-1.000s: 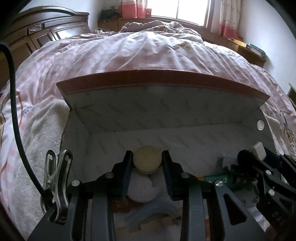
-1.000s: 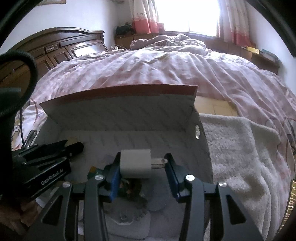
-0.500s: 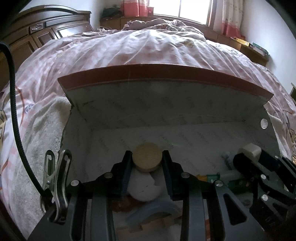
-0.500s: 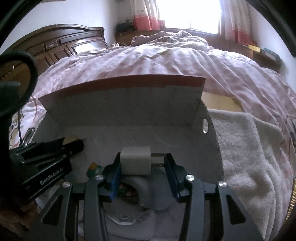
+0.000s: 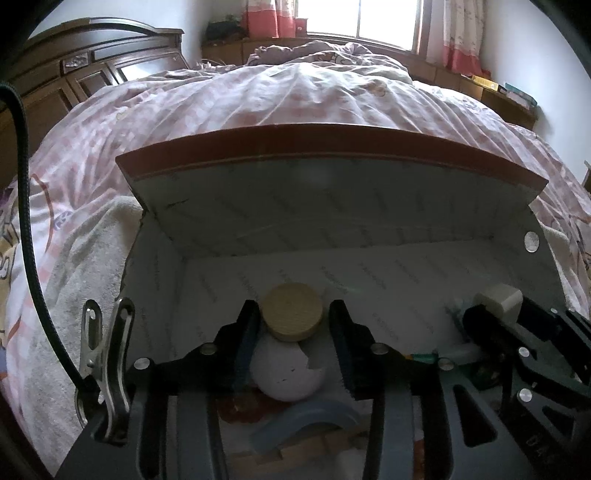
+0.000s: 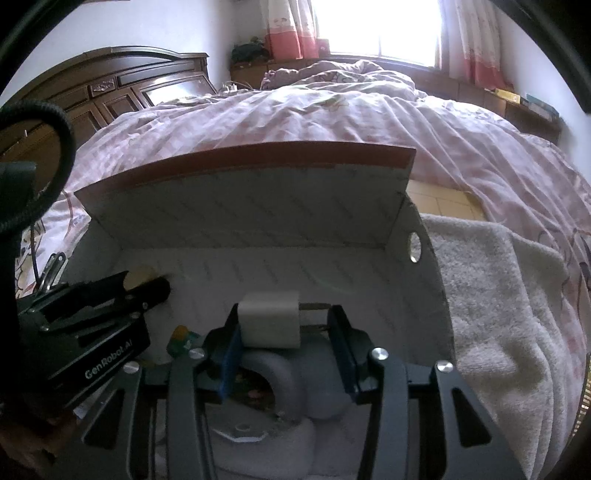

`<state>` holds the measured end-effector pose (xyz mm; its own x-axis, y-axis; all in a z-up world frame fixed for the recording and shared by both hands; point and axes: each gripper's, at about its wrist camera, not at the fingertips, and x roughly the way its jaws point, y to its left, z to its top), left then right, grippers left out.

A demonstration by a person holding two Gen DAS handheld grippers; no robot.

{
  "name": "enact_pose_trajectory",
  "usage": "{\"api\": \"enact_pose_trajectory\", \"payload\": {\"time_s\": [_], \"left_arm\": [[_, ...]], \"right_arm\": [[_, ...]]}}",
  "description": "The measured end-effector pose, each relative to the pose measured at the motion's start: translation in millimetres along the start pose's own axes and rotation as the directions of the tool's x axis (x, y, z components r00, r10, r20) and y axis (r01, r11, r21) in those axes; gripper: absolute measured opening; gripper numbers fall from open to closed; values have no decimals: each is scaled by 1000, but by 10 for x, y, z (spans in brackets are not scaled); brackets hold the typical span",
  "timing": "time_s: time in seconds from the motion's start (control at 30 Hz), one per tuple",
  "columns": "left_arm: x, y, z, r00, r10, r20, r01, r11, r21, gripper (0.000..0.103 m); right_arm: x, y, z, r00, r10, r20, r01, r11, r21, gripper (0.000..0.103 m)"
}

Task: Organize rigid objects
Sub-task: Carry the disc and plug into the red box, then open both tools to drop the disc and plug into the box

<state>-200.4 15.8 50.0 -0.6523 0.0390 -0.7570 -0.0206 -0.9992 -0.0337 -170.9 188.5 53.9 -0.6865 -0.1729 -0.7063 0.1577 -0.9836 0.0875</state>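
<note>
A white box [image 5: 406, 266] with a red-brown edge on its open flap sits on a fluffy white towel [image 6: 498, 295] on a bed with a pink checked blanket [image 5: 295, 99]. Both grippers reach down into the box. The left gripper [image 5: 291, 332] has a round wooden disc [image 5: 291, 316] between its two fingers. Its jaws have just been opening a little. There is a small gap on the right side of the disc, and the left side looks like it may touch, so the disc is not squeezed tight. Just under the disc lies a round white thing [image 5: 286, 373] with a broken-looking edge, and below that a grey-blue curved block [image 5: 306, 424] on the box floor. The right gripper [image 6: 284, 325] holds a white plug block [image 6: 269, 319]. The left finger presses on the block's side and the block's two metal pins [image 6: 314, 315] reach to the right finger, so it is pinched sideways between them. Under it lies a grey ring-shaped piece [image 6: 280, 373]. A small green and yellow thing [image 6: 181, 336] lies on the box floor between the two grippers. A silver clip [image 5: 107, 350] hangs on the left gripper's side, and a black cable [image 5: 26, 221] runs up past it. A dark wooden headboard [image 6: 122, 88] stands behind the bed, and bright light comes in at a window [image 6: 373, 22] with pink curtains.
</note>
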Motion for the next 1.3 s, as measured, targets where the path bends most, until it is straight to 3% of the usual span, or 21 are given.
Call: {"api": "enact_pose_trajectory", "payload": {"time_s": [0.27,0.47,0.6,0.8,0.97,1.3], "left_arm": [[3,-7,-27,1000,0,12,0,1000,-3,43],[-2,-5,-37,1000,-4,13,4,1000,0,44],[-16,-6,-36,1000,-21,5,21,1000,3,52],[-97,21,-27,999,-36,26,37,999,-34,54],[-231,73,-30,998,-31,45,34,998,-59,56],[-601,48,-149,996,-18,84,21,999,-39,57]], "right_arm": [[0,-1,-2,1000,-5,3,5,1000,-1,49],[15,30,-11,1000,-11,4,11,1000,-6,58],[2,57,-21,1000,5,-8,-5,1000,-9,64],[-117,85,-45,1000,17,16,-17,1000,-18,68],[-239,75,-39,999,-1,51,1,1000,-3,88],[-547,98,-179,996,50,78,-53,998,28,88]]}}
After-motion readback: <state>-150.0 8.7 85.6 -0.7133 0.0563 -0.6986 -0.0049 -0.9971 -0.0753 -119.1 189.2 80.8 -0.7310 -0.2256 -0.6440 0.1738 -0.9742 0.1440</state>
